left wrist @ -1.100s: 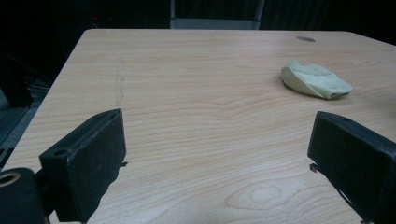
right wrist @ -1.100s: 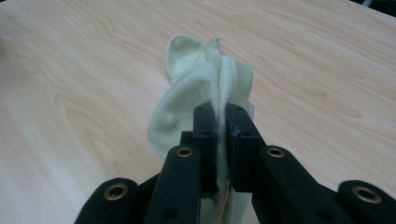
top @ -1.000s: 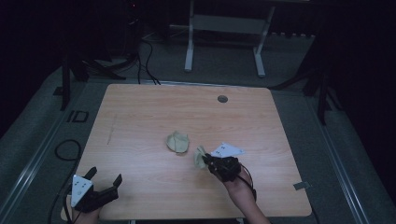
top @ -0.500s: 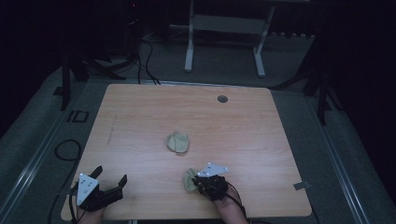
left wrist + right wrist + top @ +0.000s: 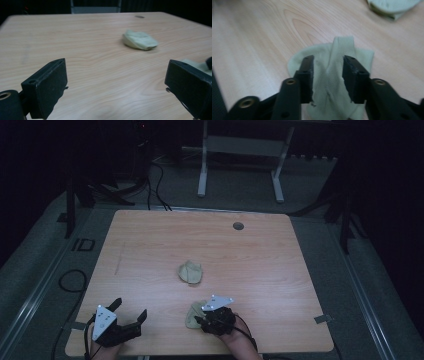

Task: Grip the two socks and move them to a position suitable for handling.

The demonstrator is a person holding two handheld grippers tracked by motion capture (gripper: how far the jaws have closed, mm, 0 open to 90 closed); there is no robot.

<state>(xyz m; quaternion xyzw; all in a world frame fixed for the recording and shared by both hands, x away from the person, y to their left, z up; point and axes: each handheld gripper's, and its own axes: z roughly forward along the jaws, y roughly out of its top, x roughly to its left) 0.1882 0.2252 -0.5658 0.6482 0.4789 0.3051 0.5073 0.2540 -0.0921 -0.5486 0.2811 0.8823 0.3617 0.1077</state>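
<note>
Two pale green socks lie on the wooden table [image 5: 150, 235]. One is folded near the middle [image 5: 190, 272] [image 5: 140, 40] [image 5: 392, 6]. The other sock [image 5: 192, 314] [image 5: 342, 43] [image 5: 197, 66] lies flat near the front edge, under my right gripper [image 5: 200, 319] [image 5: 328, 62]. Its jaws have just been opening; a raised ridge of the sock stands between them, and the pads stand off it. My left gripper [image 5: 130, 309] [image 5: 116, 66] rests at the front left corner, open wide, with bare wood between its jaws.
A round cable hole [image 5: 238, 226] sits near the table's far edge. Beyond the table stands a white frame [image 5: 240, 165], with cables [image 5: 150, 175] on the dark floor. Bare wood stretches between the two socks and the left gripper.
The right gripper carried the sock toward the front edge and down onto the table, then opened its jaws. The left gripper shifted slightly to the right.
</note>
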